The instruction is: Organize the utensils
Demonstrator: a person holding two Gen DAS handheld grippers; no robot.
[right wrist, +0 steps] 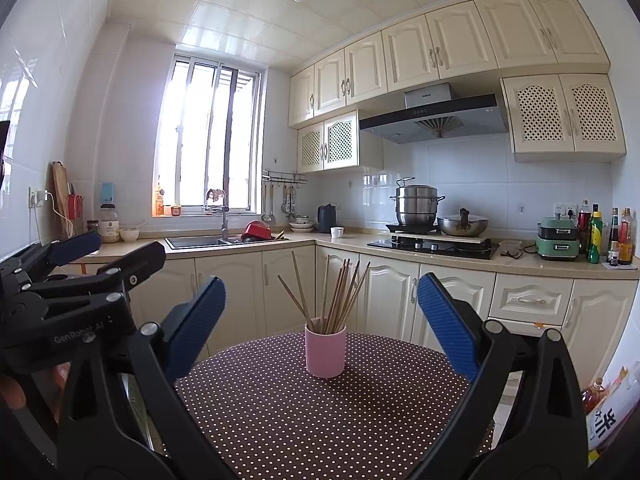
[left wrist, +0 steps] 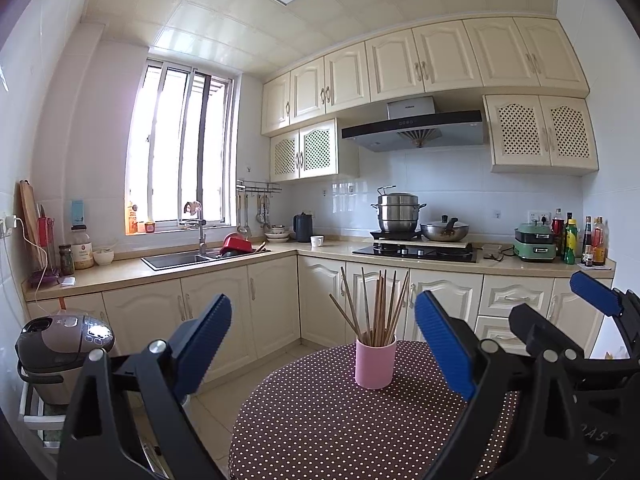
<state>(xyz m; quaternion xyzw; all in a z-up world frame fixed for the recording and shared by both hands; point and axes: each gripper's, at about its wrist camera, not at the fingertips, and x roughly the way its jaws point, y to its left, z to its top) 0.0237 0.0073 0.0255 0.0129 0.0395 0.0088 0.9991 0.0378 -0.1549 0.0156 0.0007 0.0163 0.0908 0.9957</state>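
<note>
Round table [left wrist: 320,432] under a brown, white-dotted cloth, bearing one pink cup [left wrist: 375,363] set upright near the far edge. Cup contents: a bundle of wooden chopsticks [left wrist: 380,304], fanned outward, tips down. Left gripper [left wrist: 324,344]: blue-padded fingers spread wide, nothing held, above the near side of the table and short of the cup. Right gripper [right wrist: 322,328]: fingers likewise wide apart, empty, cup framed between them but untouched. Background: cream kitchen cabinets [right wrist: 384,292].
</note>
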